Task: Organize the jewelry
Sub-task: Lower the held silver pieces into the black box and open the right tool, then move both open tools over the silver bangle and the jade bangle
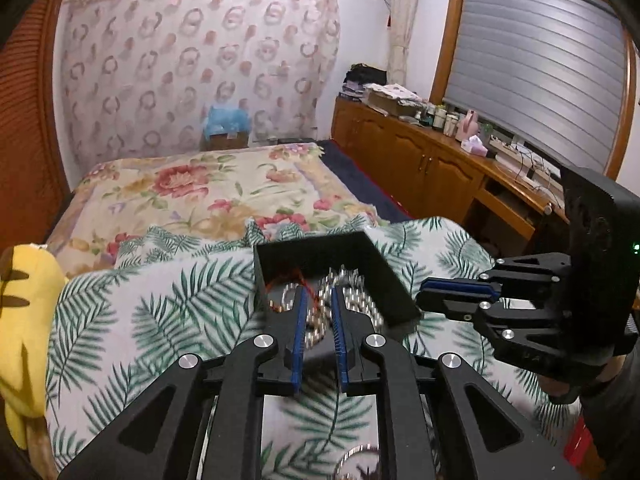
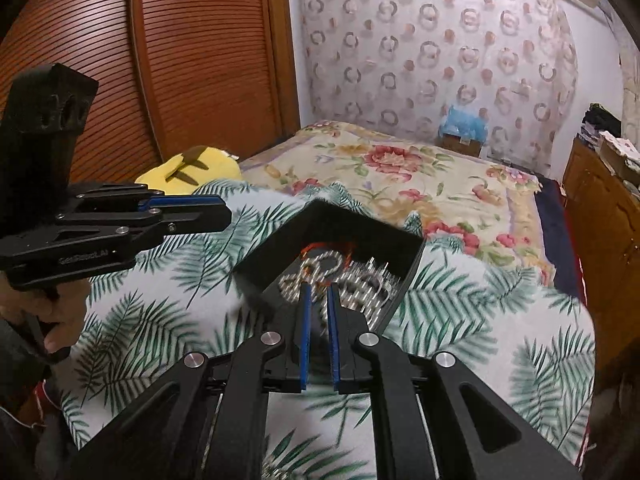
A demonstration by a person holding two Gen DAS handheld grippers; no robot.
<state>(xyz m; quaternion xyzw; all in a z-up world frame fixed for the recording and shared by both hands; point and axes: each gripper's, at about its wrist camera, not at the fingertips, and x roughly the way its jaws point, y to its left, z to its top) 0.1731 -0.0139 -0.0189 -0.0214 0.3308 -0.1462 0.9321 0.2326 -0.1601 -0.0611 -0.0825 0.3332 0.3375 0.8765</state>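
A black open box (image 1: 312, 242) (image 2: 360, 220) sits on a leaf-print blanket (image 1: 160, 320). It holds silver beaded chains (image 1: 360, 296) (image 2: 360, 280) and a red cord (image 2: 328, 246). My left gripper (image 1: 318, 292) points down over the box's near edge. Its blue pads stand a narrow gap apart, and the beads show through that gap with nothing pressed between the pads. My right gripper (image 2: 319, 290) hovers at the box's near corner with its pads almost together and nothing clearly between them. Each gripper also shows side-on in the other view: the right gripper (image 1: 420, 296) and the left gripper (image 2: 228, 216).
A yellow plush toy (image 1: 24, 320) (image 2: 192, 168) lies to the left on the bed. A silver ring-like piece (image 1: 358, 454) rests on the blanket under my left gripper. A floral bedspread (image 2: 400, 168) lies beyond the box, and wooden cabinets (image 1: 420, 160) with clutter run along the right.
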